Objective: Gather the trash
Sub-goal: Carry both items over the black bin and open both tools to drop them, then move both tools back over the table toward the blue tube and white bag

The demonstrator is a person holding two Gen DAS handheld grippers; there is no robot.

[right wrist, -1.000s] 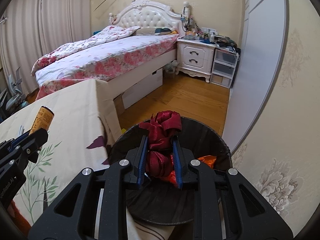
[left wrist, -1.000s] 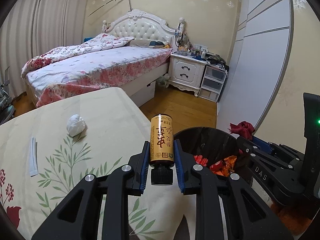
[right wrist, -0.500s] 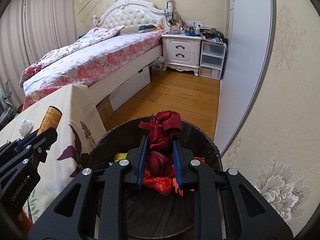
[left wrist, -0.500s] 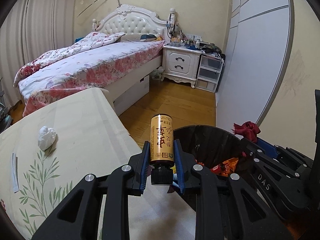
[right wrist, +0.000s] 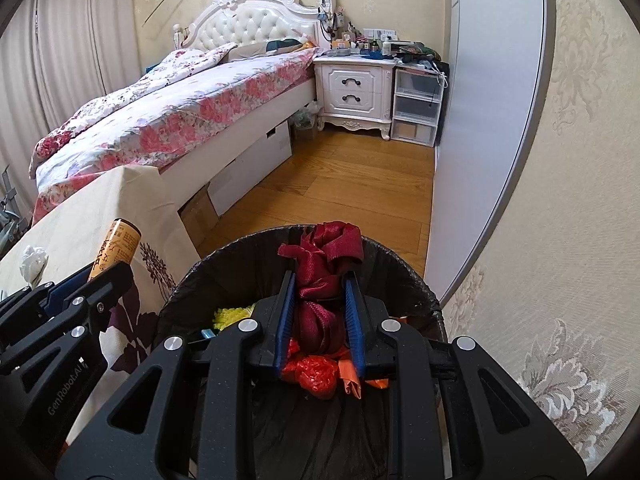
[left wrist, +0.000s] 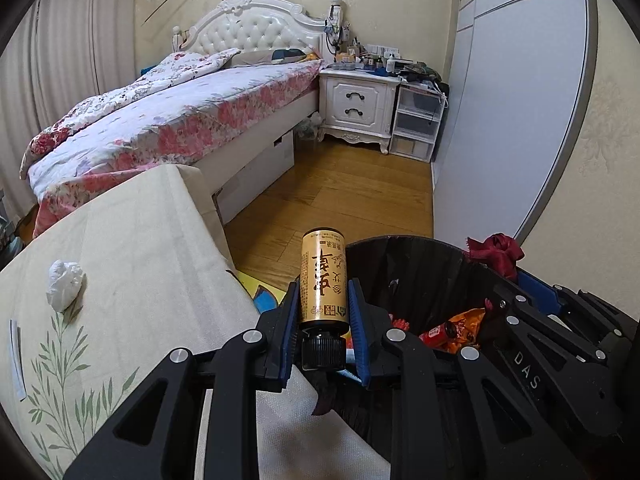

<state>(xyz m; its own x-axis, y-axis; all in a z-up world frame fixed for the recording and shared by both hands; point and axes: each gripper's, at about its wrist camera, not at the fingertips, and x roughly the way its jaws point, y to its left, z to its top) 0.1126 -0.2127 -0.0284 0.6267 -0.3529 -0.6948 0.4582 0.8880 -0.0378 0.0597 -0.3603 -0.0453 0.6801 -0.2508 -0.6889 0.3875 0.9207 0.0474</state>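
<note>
My left gripper (left wrist: 323, 304) is shut on a gold bottle (left wrist: 323, 278) with a black cap, held cap toward me at the left rim of the black-lined trash bin (left wrist: 404, 248). My right gripper (right wrist: 320, 300) is shut on a bunched dark red cloth (right wrist: 322, 268) directly above the bin (right wrist: 188, 280), which holds red and orange wrappers (right wrist: 316, 372). The red cloth (left wrist: 496, 250) and right gripper show at the right of the left wrist view. The bottle (right wrist: 114, 250) shows at the left of the right wrist view. A crumpled white tissue (left wrist: 64, 280) lies on the table.
The table with a leaf-print cloth (left wrist: 132, 248) stands left of the bin, and a white strip (left wrist: 16, 356) lies near its left edge. A bed (left wrist: 168, 120), a white nightstand (left wrist: 356, 104) and a grey wardrobe door (left wrist: 500, 120) lie beyond wooden floor (left wrist: 352, 188).
Both grippers have moved right and down toward the bin. The bottle went from above the table to the bin's left rim, and the red cloth now hangs over the bin's middle.
</note>
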